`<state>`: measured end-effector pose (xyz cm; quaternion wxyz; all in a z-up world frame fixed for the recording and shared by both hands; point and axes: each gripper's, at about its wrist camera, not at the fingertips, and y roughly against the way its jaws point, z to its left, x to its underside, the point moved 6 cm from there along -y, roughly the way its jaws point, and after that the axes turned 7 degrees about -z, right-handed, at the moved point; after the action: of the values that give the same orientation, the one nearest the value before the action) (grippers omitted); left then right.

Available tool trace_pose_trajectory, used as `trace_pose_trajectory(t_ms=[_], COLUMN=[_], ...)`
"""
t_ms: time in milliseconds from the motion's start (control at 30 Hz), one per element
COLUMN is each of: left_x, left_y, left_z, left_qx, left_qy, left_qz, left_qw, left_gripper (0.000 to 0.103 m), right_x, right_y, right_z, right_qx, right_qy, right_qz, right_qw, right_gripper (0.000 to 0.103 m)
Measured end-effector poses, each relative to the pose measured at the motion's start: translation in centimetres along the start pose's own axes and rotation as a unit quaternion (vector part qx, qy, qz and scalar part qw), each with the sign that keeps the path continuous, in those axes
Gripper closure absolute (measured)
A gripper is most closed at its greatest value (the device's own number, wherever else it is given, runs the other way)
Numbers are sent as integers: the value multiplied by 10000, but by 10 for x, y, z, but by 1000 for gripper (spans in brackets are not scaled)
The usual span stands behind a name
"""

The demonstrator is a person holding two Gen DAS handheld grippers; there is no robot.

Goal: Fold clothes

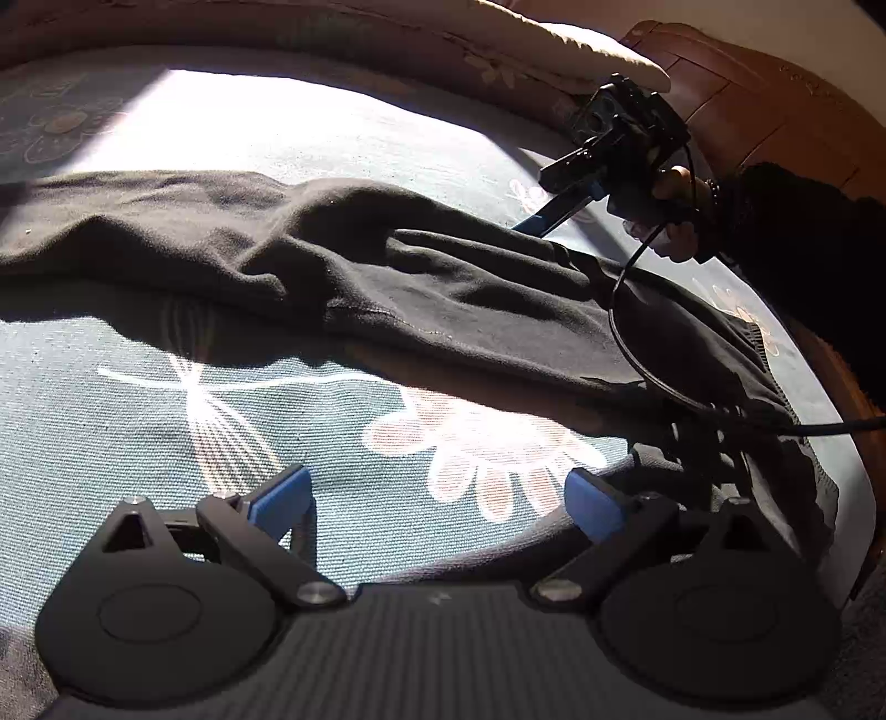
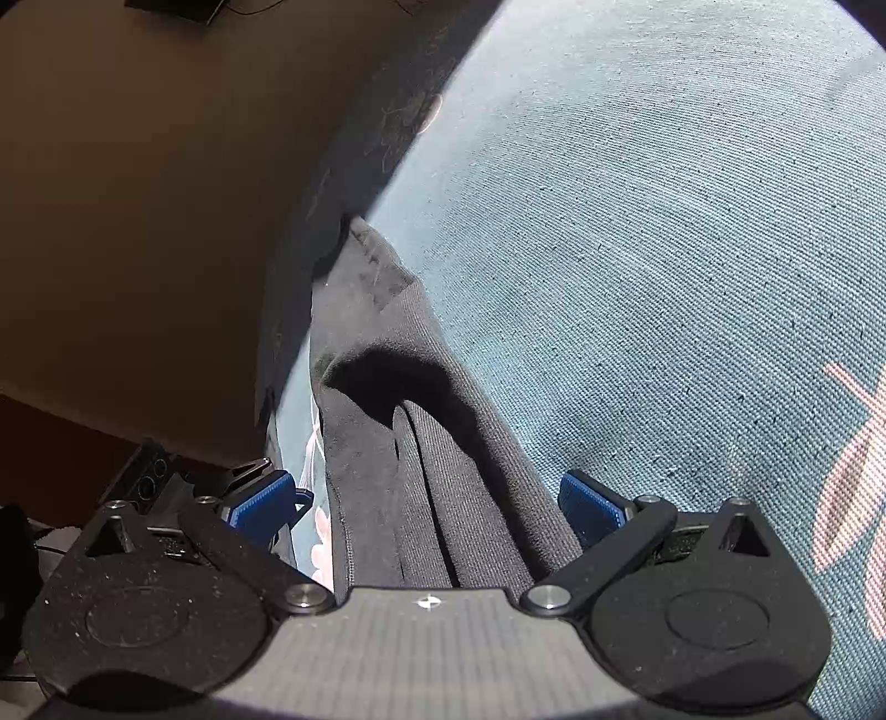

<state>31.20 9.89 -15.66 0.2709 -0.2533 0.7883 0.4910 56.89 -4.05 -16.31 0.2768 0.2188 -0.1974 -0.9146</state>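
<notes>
A black garment [image 1: 387,277] lies crumpled in a long band across the flowered bedspread [image 1: 249,421]. My left gripper [image 1: 437,504] stands open just above the bare bedspread in front of the garment's near edge, with nothing between its blue pads [image 1: 282,498]. At the garment's far right edge, a hand holds my right gripper [image 1: 545,219], its blue finger pointing down at the cloth. In the right wrist view the right gripper [image 2: 426,504] is open, and folded layers of the garment [image 2: 443,498] run between its pads [image 2: 590,507] without being squeezed.
A cream pillow [image 1: 581,50] and a wooden headboard [image 1: 775,105] lie beyond the garment. A black cable [image 1: 631,354] trails over the cloth's right end. The hand [image 1: 678,232] and dark sleeve [image 1: 803,249] are at right. The bed's edge drops to a brown floor [image 2: 138,221].
</notes>
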Motion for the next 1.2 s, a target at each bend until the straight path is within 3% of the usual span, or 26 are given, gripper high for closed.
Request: trace_pose_trajectory(t_ms=[100,333,433,467,533,567,667,867,1000,1200], left_x=[0,2,2,2,3,3,3,2,4,-7], left_y=[0,-1,-1,-1,-2,-2,-1,0,5,23], left_z=[0,1,2,2,1,1,1,0,3,29], left_qx=[18,-39,-34,-36,-46,-52,-58,-132,-230,-482], left_qy=[-8,-100,-80,-87,-115,-127,-132,-82,-82,244], left_qz=[-20,-31,-39,-39,-38,-36,-29,49,95,-29], left_qw=[10000,9999,10000,9999,9999,9999,9999,9999,9997,9985], left_gripper=[5,5,5,5,5,5,5,5,5,5], right_x=[13,4,7,8,9,10,16,23,12,6], right_y=[4,-4,-2,1,8,11,13,4,18,18], right_z=[2,5,3,0,-11,-19,-13,28,36,11], right_qx=[-67,72,285,382,710,944,1397,2535,2769,3152], right_qy=[-17,310,418,378,256,157,459,1561,1701,1309], right_qz=[111,378,257,166,-3,-97,-256,-259,-505,-636], right_qw=[9999,9988,9984,9984,9971,9954,9888,9543,9444,9378], right_gripper=[0,3,14,26,68,103,103,100,100,101])
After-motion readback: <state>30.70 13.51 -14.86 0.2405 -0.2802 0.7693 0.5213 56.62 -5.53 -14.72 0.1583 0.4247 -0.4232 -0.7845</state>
